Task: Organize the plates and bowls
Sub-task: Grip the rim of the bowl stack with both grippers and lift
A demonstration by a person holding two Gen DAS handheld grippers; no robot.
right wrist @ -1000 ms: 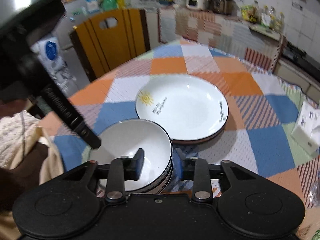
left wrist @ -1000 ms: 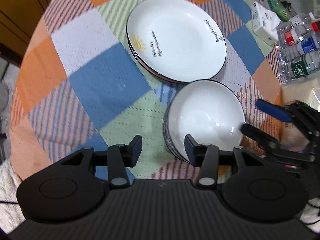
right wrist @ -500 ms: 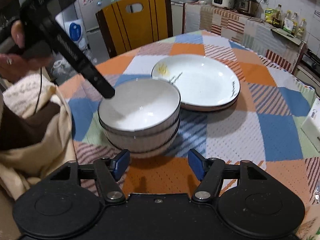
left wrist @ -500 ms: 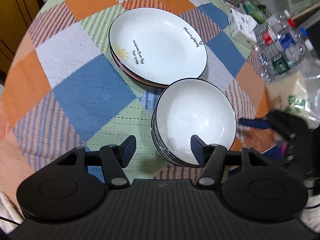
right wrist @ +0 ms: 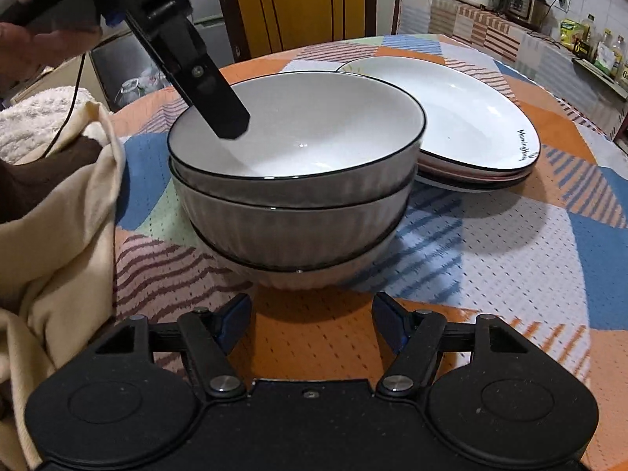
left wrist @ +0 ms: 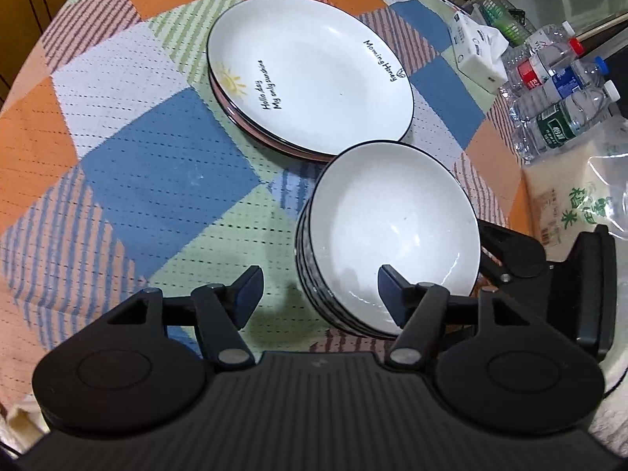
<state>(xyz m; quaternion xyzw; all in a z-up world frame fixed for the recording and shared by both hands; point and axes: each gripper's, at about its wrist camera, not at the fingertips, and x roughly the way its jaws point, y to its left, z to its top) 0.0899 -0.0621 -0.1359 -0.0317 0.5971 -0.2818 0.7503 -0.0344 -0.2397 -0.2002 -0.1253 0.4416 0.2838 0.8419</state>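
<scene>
Stacked bowls just beside plates, near table edge

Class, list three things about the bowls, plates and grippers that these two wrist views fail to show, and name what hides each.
1. Lower plates in the plate stack: both views, the top plate covers them, so the count is unclear.
2. Bottom of the bowl stack: left wrist view, the left gripper blocks its near edge.
3. Right gripper: left wrist view, the bowls hide its fingertips.
</scene>
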